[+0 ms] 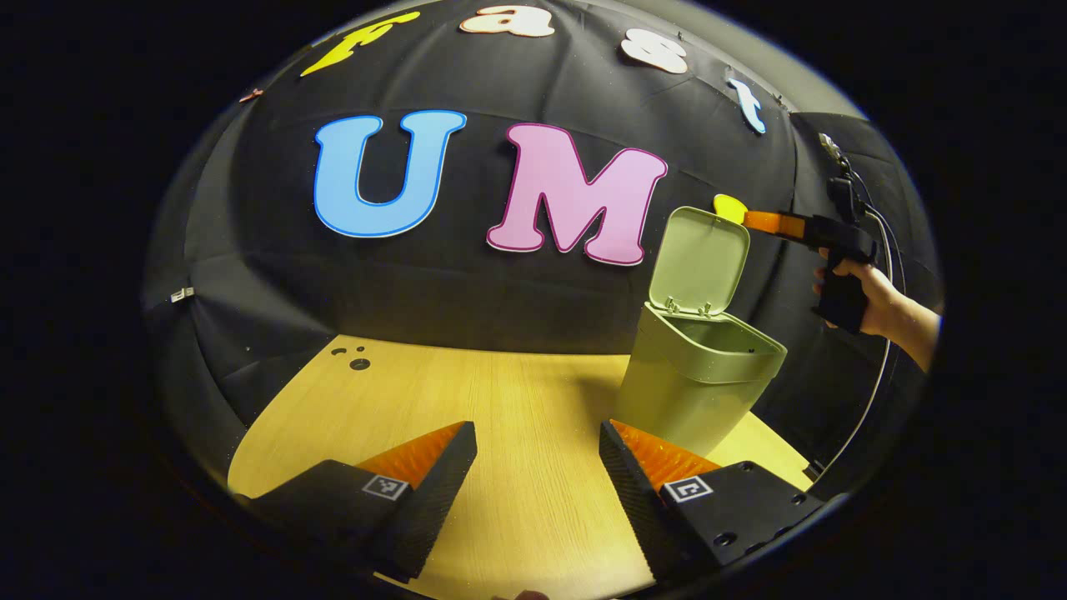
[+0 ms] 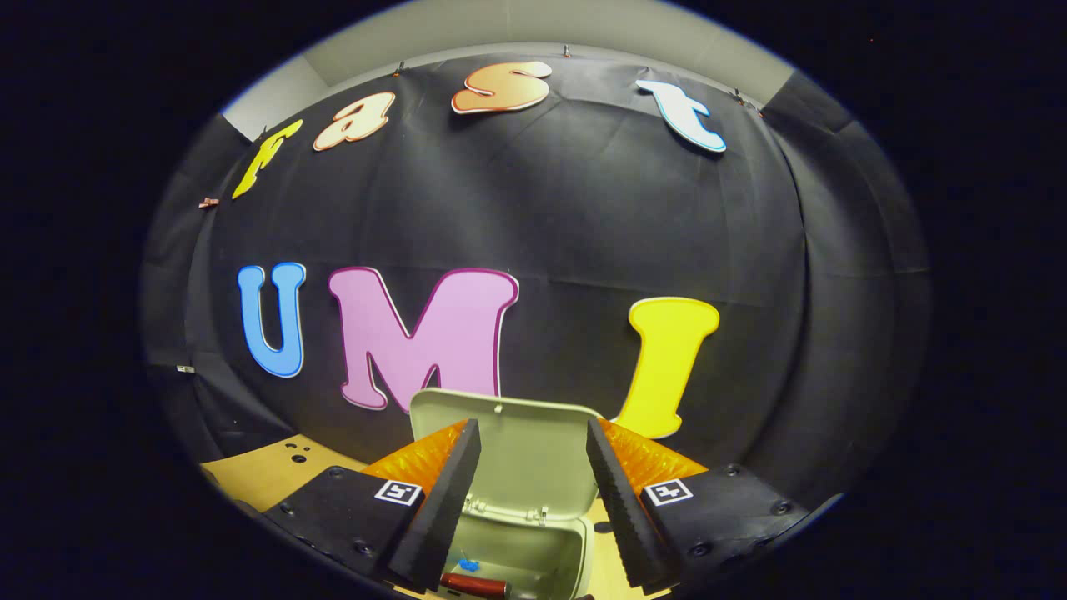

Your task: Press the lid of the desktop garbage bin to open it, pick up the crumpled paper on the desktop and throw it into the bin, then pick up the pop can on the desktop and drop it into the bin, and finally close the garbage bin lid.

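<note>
Both views sharp and evenly lit from above, strong fisheye bending at the edges, table (image 1: 517,400) bright with a soft shadow left of the garbage bin (image 1: 696,375), black wall cloth soaks up light, bin interior (image 2: 517,554) dim, no glare or motion blur.

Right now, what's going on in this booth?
A person holds a gripper in each hand at a green desktop bin on a wooden table. The lid stands open. The right gripper hovers open above the bin, facing the lid; a red can already lies inside. The left gripper hangs open over the table, holding nothing. Closing the lid looks like what's left.
</note>
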Demonstrator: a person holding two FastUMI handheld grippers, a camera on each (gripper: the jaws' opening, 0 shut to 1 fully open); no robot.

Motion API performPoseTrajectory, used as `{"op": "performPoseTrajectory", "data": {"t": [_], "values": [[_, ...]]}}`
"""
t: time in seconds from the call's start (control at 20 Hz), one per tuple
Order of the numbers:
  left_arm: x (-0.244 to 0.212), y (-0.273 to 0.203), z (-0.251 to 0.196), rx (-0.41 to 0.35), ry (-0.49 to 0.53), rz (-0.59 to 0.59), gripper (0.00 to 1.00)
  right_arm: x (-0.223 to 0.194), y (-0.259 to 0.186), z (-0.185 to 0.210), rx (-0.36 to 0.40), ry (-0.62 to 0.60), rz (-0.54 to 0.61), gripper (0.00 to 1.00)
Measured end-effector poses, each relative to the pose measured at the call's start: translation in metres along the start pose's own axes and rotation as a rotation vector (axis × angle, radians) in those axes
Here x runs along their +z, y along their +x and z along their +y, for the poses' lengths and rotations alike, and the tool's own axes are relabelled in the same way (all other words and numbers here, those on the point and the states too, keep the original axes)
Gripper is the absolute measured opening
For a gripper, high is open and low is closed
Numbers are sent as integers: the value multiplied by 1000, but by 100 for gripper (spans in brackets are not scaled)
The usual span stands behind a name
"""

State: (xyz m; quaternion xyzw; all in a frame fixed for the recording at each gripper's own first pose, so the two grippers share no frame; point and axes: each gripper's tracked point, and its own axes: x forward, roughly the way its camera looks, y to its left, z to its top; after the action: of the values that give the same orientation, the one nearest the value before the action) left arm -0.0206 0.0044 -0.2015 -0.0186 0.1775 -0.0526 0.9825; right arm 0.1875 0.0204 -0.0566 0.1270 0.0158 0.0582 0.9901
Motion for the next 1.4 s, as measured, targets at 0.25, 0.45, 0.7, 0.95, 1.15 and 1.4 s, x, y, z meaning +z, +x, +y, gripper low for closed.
{"op": "performPoseTrajectory", "data": {"t": [0.25,0.45,0.7,0.95,1.15,1.4], "values": [[-6,3,-6,35,-20,16,95,15,30,9,41,5,-58,82],[-12,-4,-6,68,-36,28,95,13,51,8,39,32,-69,82],[-10,-6,-8,72,-30,27,95,-6,63,8,34,90,-28,83],[-2,-5,-12,39,-7,8,95,-10,37,14,53,57,-3,82],[-3,-11,-14,9,7,6,95,-13,-3,16,66,77,16,83],[-5,-24,-14,-17,20,-5,95,-35,-38,29,65,60,79,82]]}}
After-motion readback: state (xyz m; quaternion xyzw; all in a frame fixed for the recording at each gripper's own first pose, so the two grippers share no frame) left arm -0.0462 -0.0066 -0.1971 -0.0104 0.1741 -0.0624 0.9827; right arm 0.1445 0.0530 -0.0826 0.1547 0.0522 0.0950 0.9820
